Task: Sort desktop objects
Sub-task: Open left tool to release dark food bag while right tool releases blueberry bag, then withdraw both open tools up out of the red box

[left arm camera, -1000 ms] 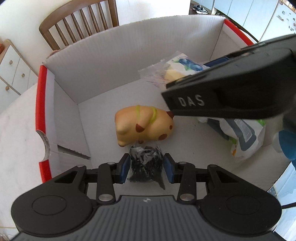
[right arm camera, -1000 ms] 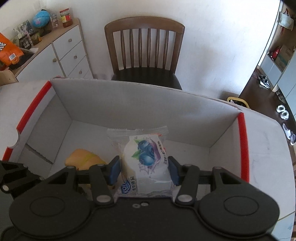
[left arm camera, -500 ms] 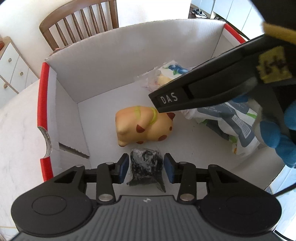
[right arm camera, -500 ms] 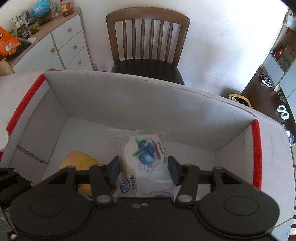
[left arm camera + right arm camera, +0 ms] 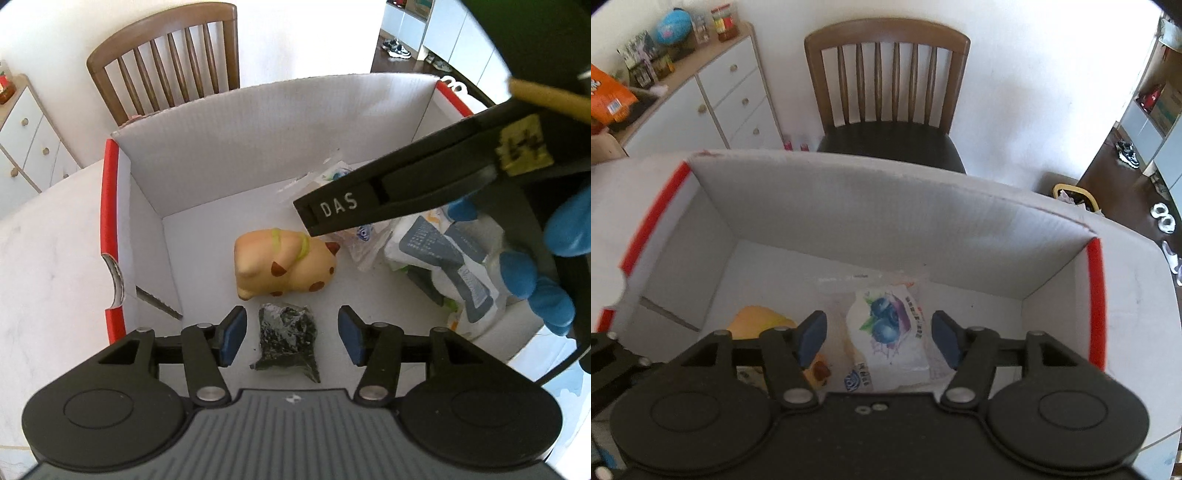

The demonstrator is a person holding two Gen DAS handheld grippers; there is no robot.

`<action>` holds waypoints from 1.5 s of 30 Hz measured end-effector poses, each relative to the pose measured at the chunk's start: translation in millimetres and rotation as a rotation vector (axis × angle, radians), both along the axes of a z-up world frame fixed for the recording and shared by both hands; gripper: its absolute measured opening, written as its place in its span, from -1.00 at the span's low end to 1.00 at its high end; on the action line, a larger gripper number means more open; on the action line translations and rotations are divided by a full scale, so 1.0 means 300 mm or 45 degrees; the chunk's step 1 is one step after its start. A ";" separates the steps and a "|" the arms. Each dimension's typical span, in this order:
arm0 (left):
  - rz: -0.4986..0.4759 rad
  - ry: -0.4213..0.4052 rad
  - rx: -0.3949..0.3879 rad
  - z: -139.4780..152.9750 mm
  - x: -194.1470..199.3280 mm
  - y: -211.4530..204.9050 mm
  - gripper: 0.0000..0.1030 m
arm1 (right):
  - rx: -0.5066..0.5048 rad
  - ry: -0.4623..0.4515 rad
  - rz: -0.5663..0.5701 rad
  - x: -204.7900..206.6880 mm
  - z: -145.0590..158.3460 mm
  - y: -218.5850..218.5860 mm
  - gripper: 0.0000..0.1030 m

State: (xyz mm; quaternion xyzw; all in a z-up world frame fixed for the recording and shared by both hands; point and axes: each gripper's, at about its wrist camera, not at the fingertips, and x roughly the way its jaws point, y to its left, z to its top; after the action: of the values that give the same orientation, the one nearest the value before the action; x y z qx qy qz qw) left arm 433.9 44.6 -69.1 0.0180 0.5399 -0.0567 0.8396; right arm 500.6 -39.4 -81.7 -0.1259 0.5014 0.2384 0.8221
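Drop step: left gripper [image 5: 288, 335] fingers opening off black bag [image 5: 286, 338], right gripper [image 5: 877, 338] fingers opening off blueberry pack [image 5: 890, 334], both in box [image 5: 258, 125]. Next I lift clear.

Two wrist cams, both steep down into the same white box [image 5: 258, 122].
Left cam sits close over box's near-left part, right cam close over mid; both face the chair [image 5: 886, 92] & share the yellow toy [image 5: 284, 264] + blueberry packet [image 5: 890, 332].

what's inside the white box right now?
In the box: yellow animal toy, black packet, blueberry snack pack, blue-white pouch. The right tool's body hides part of the floor.
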 end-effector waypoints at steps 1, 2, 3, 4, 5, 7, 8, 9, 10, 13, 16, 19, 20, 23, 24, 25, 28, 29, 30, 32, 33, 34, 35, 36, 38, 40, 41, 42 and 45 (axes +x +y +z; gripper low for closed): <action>-0.001 -0.005 0.000 0.007 -0.007 -0.004 0.03 | 0.003 -0.003 -0.002 -0.003 0.010 -0.003 0.22; -0.001 -0.011 0.001 0.015 -0.014 -0.007 0.03 | 0.009 -0.005 0.001 -0.009 0.021 -0.008 0.22; -0.001 -0.016 0.000 0.024 -0.014 -0.003 0.03 | 0.015 -0.006 0.004 -0.010 0.033 -0.009 0.22; 0.001 -0.022 -0.001 0.032 -0.013 -0.002 0.03 | 0.019 -0.009 0.005 -0.018 0.045 -0.017 0.22; 0.004 -0.030 -0.001 0.038 -0.018 -0.009 0.03 | 0.019 -0.015 0.005 -0.024 0.056 -0.022 0.22; 0.009 -0.043 0.000 0.058 -0.029 -0.019 0.03 | 0.029 -0.023 0.004 -0.042 0.079 -0.035 0.22; 0.010 -0.049 -0.001 0.069 -0.034 -0.022 0.03 | 0.034 -0.025 0.003 -0.050 0.092 -0.039 0.22; 0.010 -0.054 -0.001 0.083 -0.050 -0.032 0.03 | 0.036 -0.033 0.002 -0.060 0.107 -0.044 0.22; 0.012 -0.060 0.001 0.098 -0.067 -0.041 0.03 | 0.035 -0.042 0.003 -0.063 0.118 -0.042 0.22; 0.016 -0.081 0.003 0.133 -0.088 -0.042 0.03 | 0.039 -0.066 0.004 -0.088 0.159 -0.062 0.22; 0.030 -0.099 -0.003 0.163 -0.094 -0.032 0.03 | 0.051 -0.076 -0.004 -0.111 0.197 -0.079 0.22; 0.033 -0.115 -0.004 0.189 -0.110 -0.024 0.03 | 0.070 -0.087 0.002 -0.143 0.234 -0.097 0.21; 0.034 -0.118 -0.003 0.197 -0.121 -0.024 0.03 | 0.074 -0.093 0.004 -0.154 0.245 -0.101 0.21; 0.039 -0.131 -0.004 0.216 -0.149 -0.019 0.03 | 0.094 -0.103 0.007 -0.186 0.274 -0.114 0.21; 0.042 -0.136 -0.005 0.222 -0.156 -0.015 0.03 | 0.100 -0.104 0.007 -0.198 0.285 -0.117 0.21; 0.045 -0.141 -0.005 0.228 -0.162 -0.011 0.03 | 0.104 -0.107 0.008 -0.209 0.295 -0.120 0.21; 0.050 -0.157 -0.003 0.247 -0.185 -0.002 0.03 | 0.115 -0.117 0.011 -0.244 0.317 -0.137 0.21; 0.054 -0.163 0.001 0.256 -0.193 -0.001 0.03 | 0.119 -0.118 0.008 -0.253 0.323 -0.143 0.21; 0.058 -0.168 0.002 0.264 -0.201 0.001 0.03 | 0.122 -0.118 0.005 -0.259 0.327 -0.149 0.21; 0.065 -0.177 -0.003 0.280 -0.215 0.006 0.03 | 0.129 -0.119 -0.003 -0.276 0.335 -0.161 0.22; 0.068 -0.182 -0.003 0.288 -0.222 0.009 0.03 | 0.133 -0.120 -0.006 -0.283 0.338 -0.167 0.22; 0.070 -0.186 -0.001 0.294 -0.229 0.011 0.03 | 0.139 -0.119 -0.009 -0.292 0.341 -0.174 0.22; 0.072 -0.191 0.001 0.299 -0.234 0.013 0.04 | 0.145 -0.120 -0.012 -0.300 0.345 -0.181 0.22; 0.075 -0.195 0.001 0.303 -0.240 0.014 0.11 | 0.151 -0.122 -0.015 -0.308 0.350 -0.188 0.23; 0.078 -0.204 -0.006 0.311 -0.253 0.017 0.17 | 0.169 -0.126 -0.020 -0.327 0.362 -0.203 0.25; 0.082 -0.213 -0.006 0.320 -0.266 0.018 0.21 | 0.187 -0.131 -0.024 -0.348 0.373 -0.221 0.25; 0.081 -0.216 -0.006 0.323 -0.273 0.018 0.22 | 0.194 -0.132 -0.026 -0.357 0.377 -0.230 0.25; 0.079 -0.220 -0.004 0.326 -0.280 0.018 0.25 | 0.201 -0.132 -0.027 -0.366 0.380 -0.238 0.25; 0.079 -0.230 0.002 0.335 -0.300 0.018 0.34 | 0.212 -0.139 -0.036 -0.394 0.384 -0.261 0.26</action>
State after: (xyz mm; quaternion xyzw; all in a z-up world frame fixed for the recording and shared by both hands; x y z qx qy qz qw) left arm 343.8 49.9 31.4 0.0069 0.4622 -0.0283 0.8863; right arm 382.5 -117.7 33.5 -0.0627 0.4361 0.2606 0.8590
